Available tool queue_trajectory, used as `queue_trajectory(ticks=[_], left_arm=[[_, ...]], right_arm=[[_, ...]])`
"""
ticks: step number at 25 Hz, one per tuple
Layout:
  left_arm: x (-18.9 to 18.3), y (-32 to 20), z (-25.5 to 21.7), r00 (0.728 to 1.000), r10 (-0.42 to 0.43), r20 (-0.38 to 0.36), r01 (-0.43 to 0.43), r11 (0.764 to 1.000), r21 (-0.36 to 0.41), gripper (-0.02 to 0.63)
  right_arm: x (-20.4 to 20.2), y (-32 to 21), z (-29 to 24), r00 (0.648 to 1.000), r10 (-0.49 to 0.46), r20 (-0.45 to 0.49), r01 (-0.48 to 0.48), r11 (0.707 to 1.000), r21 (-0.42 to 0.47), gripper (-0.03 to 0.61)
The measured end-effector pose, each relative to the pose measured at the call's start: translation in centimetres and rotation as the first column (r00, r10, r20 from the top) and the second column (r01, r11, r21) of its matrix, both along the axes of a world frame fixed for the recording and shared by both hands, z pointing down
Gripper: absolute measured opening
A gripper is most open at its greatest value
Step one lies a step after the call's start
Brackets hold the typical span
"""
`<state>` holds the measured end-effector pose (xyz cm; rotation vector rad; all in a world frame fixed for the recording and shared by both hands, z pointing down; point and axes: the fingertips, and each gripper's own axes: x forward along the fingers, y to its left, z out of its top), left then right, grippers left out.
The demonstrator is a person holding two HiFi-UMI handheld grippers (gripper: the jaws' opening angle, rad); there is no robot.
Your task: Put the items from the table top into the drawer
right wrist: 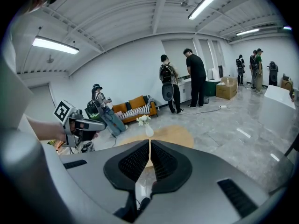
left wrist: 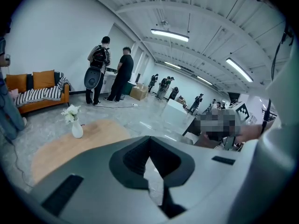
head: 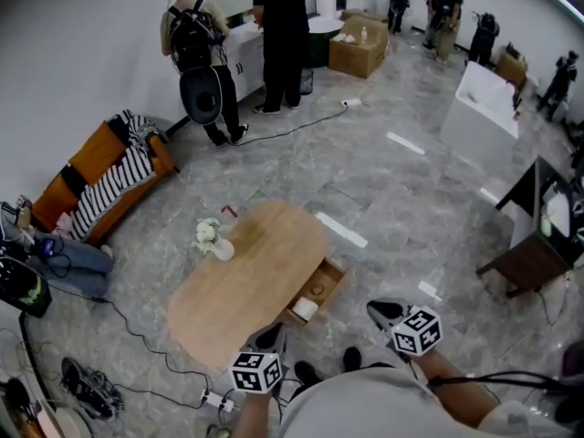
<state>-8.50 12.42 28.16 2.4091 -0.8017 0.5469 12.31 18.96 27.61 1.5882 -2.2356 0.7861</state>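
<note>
A person stands at the near end of a wooden worktop (head: 239, 290) with the left gripper (head: 270, 338) and the right gripper (head: 384, 312) both closed, nothing between their jaws, held over the floor short of the work. 1 item is left on top: a white vase of flowers (head: 217, 245), upright by the worktop's left edge in the head view, on the side opposite the drawer (head: 338, 280) and well apart from both grippers. The drawer stands open with a white roll (head: 306, 309) and 1 round brownish object (head: 318, 290) inside. Trouble may lie ahead: the vase looks top-heavy, so a high or off-centre pinch could tip it or shed blooms. Laid in a shallow drawer, it may roll against the 2 things already there.
</note>
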Motion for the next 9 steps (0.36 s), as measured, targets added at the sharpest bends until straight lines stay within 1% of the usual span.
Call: queue_trajectory(ticks=[9], left_arm=[[0.16, -0.41, -0.05, 1.0, -0.007, -0.005, 0.007, 1.0, -0.008, 0.002]], right_arm=[[0.78, -0.94, -0.71, 1.0, 0.01, -0.011, -0.01, 1.0, 0.018, 0.04]])
